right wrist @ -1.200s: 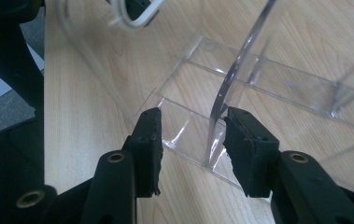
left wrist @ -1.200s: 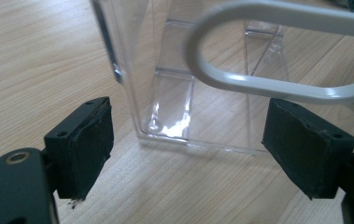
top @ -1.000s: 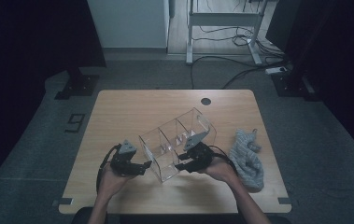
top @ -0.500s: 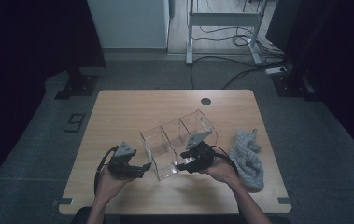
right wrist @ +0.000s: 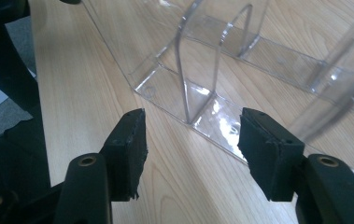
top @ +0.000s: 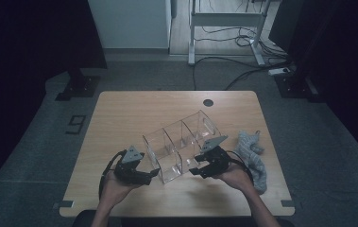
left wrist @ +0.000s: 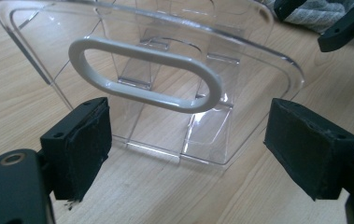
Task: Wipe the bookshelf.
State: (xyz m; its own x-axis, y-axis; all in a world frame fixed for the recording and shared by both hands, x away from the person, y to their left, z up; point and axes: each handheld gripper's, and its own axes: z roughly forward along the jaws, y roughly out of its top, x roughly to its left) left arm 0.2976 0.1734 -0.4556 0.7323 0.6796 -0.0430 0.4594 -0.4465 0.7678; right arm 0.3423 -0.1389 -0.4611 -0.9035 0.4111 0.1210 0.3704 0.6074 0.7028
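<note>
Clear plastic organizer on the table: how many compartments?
3, in a row inside the clear plastic divided organizer: one at its end near the left gripper, one middle, one at the far end; glare may hide more.

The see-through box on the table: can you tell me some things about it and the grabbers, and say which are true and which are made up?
1. The clear box has dividers inside. True.
2. The box has a white oval handle on its end. True.
3. The left gripper is squeezing the handle. False: its jaws stand open, apart from the box.
4. A grey cloth lies inside the box. False: it lies on the table beside it.
5. The right gripper is open with nothing held. True.
</note>
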